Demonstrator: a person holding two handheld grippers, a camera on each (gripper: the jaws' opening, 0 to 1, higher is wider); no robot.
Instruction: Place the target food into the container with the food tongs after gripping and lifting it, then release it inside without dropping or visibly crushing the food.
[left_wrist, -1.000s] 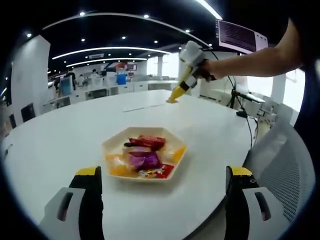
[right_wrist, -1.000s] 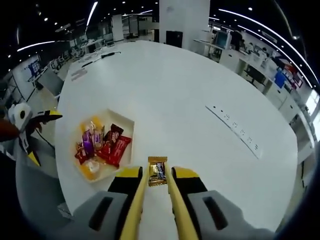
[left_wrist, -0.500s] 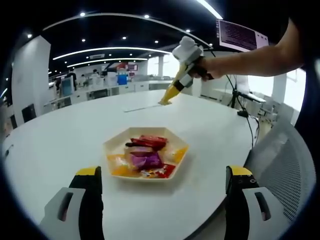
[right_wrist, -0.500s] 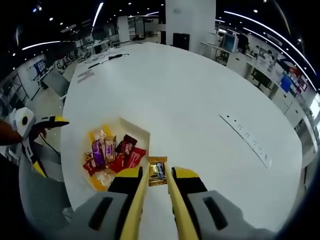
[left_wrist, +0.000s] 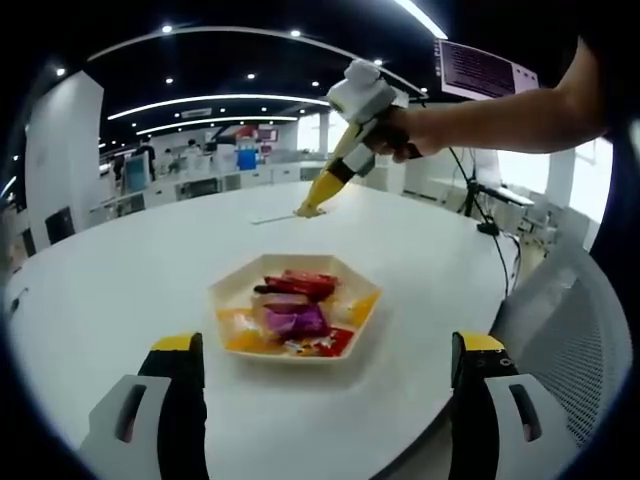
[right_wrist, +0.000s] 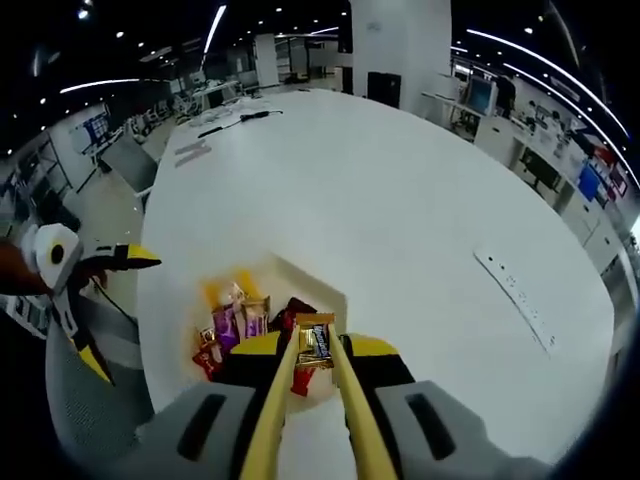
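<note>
- Looking along the left gripper (left_wrist: 318, 400) in the left gripper view, its two yellow-tipped jaws stand wide apart at 7 and 5 o'clock with nothing between them.
- Just beyond them at centre, a cream hexagonal container (left_wrist: 225, 293) sits on the round white table (left_wrist: 120, 270), holding red, purple and yellow wrapped snacks (left_wrist: 292, 318).
- At 1 o'clock a hand (left_wrist: 400, 130) holds the right gripper (left_wrist: 306, 211) above the table, beyond the container; its yellow tongs angle down towards 11 o'clock.
- In the right gripper view, the right gripper's (right_wrist: 316, 352) long yellow tongs are pressed close on a small gold-wrapped candy (right_wrist: 318, 343) at 6 o'clock.
- The candy hangs over the near edge of the container (right_wrist: 300, 282), above the heap of snacks (right_wrist: 232, 325).
- At 9 o'clock the left gripper (right_wrist: 128, 258) shows beside a mesh chair (right_wrist: 90, 400).
</note>
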